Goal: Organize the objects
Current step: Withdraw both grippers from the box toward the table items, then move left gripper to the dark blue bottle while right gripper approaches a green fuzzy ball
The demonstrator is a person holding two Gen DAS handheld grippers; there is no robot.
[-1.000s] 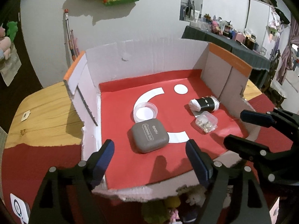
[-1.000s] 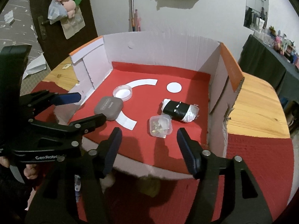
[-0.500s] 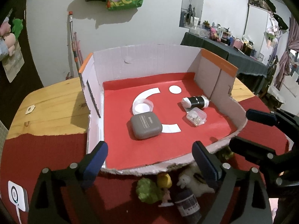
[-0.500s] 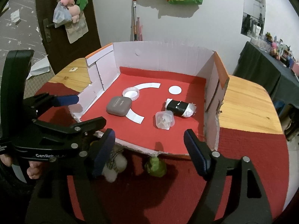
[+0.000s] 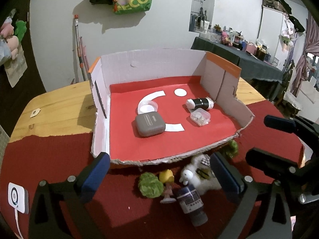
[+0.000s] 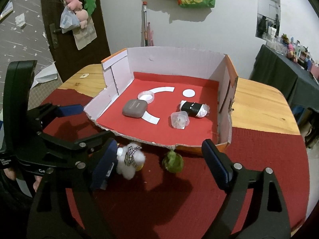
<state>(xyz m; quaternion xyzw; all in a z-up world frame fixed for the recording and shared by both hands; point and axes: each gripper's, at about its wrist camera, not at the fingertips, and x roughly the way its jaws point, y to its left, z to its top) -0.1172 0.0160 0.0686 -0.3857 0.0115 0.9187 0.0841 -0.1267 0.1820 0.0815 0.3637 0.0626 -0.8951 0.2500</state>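
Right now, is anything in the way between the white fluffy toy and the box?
The white toy lies on the red mat just outside the box. Only the box's low, torn front edge lies between them; nothing else visible blocks it. Both grippers, left and right, are open and empty.

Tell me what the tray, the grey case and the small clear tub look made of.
Tray: corrugated cardboard, going by its torn, ragged front edge, white-faced walls, red sheet lining the floor.
Grey case: matte plastic or rubbery shell, probably; rounded corners, no glare.
Clear tub: thin see-through plastic, contents visible through it.
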